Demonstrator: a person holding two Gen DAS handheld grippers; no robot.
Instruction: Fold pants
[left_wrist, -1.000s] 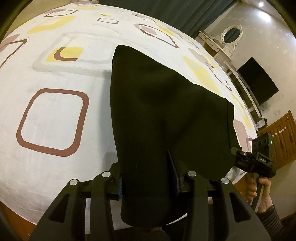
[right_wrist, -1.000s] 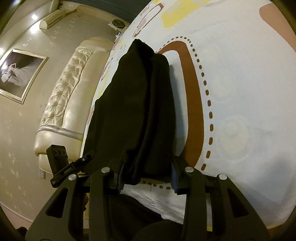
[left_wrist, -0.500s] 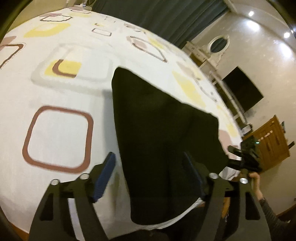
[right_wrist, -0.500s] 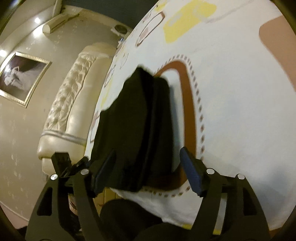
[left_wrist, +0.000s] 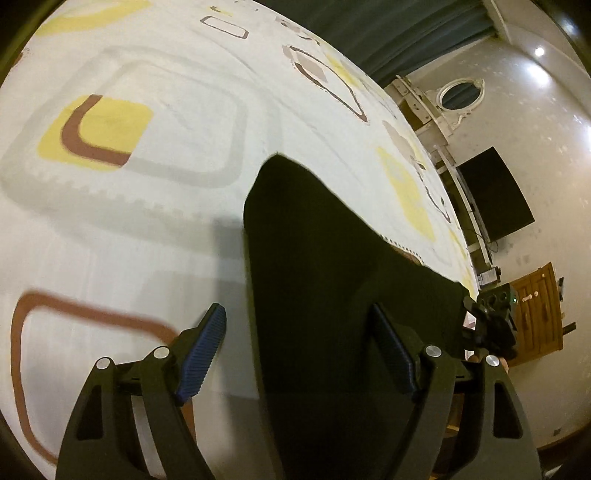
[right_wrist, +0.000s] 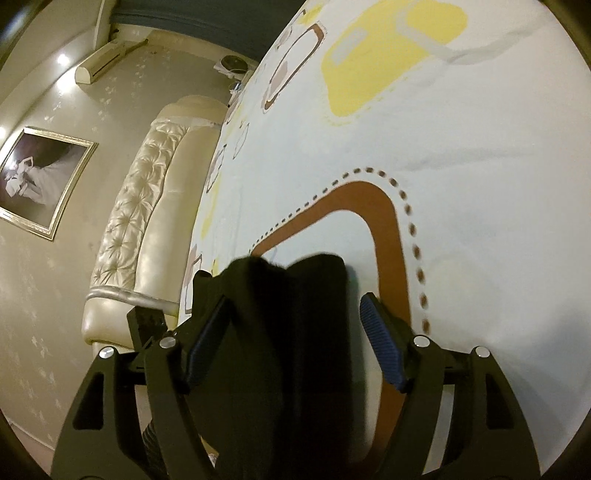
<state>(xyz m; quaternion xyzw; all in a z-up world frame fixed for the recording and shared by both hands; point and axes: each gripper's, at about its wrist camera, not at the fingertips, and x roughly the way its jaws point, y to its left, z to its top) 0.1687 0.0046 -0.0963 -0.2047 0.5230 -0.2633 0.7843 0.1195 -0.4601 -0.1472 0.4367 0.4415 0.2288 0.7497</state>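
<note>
Left gripper (left_wrist: 299, 352): fingers spread wide, holding nothing; the blue ribbed pads (left_wrist: 202, 352) stand clear of the cloth on either side.
Pants (left_wrist: 332, 277): black, lying flat on the bedspread (left_wrist: 147, 221); they run from between the left fingers forward and taper to a corner ahead of the tips.
Left of the left fingers: a brown rounded-square outline printed on the white cover; further ahead, a yellow patch with a brown arc.
Right of the left fingers: the right gripper (left_wrist: 491, 325) at the far edge of the pants, with a wooden cabinet (left_wrist: 539, 310) behind it and a dark screen (left_wrist: 495, 195) on the wall.
Right gripper, own view (right_wrist: 291, 338): fingers also set wide apart, gripping nothing.
Pants, right view (right_wrist: 295, 350): bunched in folds between the fingers, the top edge just ahead of the tips.
Left of the right fingers: a cream tufted headboard (right_wrist: 147, 221) and a framed picture (right_wrist: 40, 184).
Right of the right fingers: a thick brown band with a dotted border.
Containers: not visible.
Writing: no legible text in either view.
</note>
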